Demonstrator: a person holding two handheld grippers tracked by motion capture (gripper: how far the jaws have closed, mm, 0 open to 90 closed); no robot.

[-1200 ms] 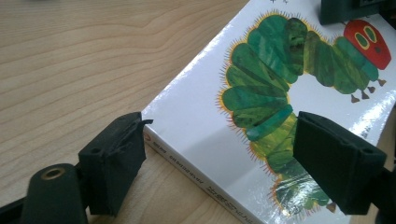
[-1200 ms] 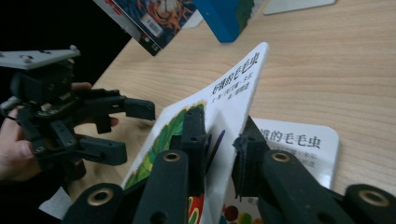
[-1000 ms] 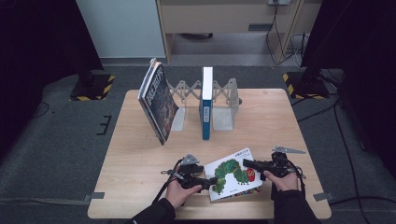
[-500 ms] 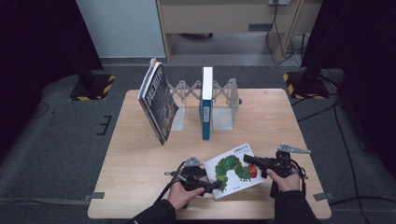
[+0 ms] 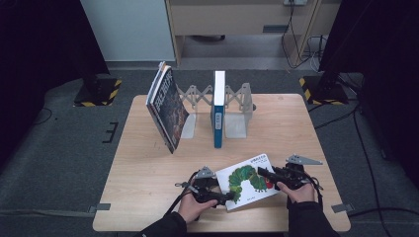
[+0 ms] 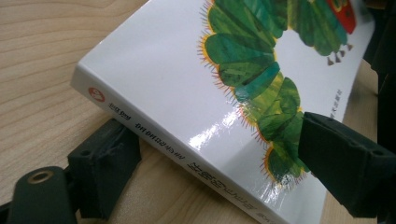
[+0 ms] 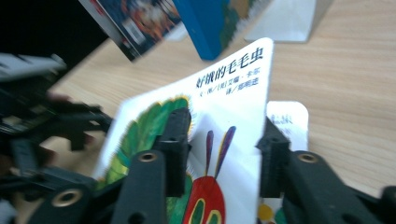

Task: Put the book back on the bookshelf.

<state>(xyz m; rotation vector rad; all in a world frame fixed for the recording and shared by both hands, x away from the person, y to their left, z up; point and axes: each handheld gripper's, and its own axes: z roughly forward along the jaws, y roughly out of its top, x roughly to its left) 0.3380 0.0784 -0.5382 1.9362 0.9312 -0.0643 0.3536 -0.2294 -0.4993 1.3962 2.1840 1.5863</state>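
Both hands low at the near edge: left gripper [image 5: 228, 196] clamps the caterpillar book's [image 5: 245, 178] spine, right gripper's [image 5: 263, 174] fingers just easing around its cover

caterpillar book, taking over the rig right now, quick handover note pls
Left gripper: clamped on the spine edge of the caterpillar book, one jaw under it, one on the cover.
Right gripper: jaws have just been opening and straddle the front cover's far edge; the pads look off it.
Things: the book is at the near edge of the table, tilted up. In the rack a blue book stands upright and a dark book leans at its left end.
Done: book picked up off the table at one side.
Left: probably stand it in the rack.
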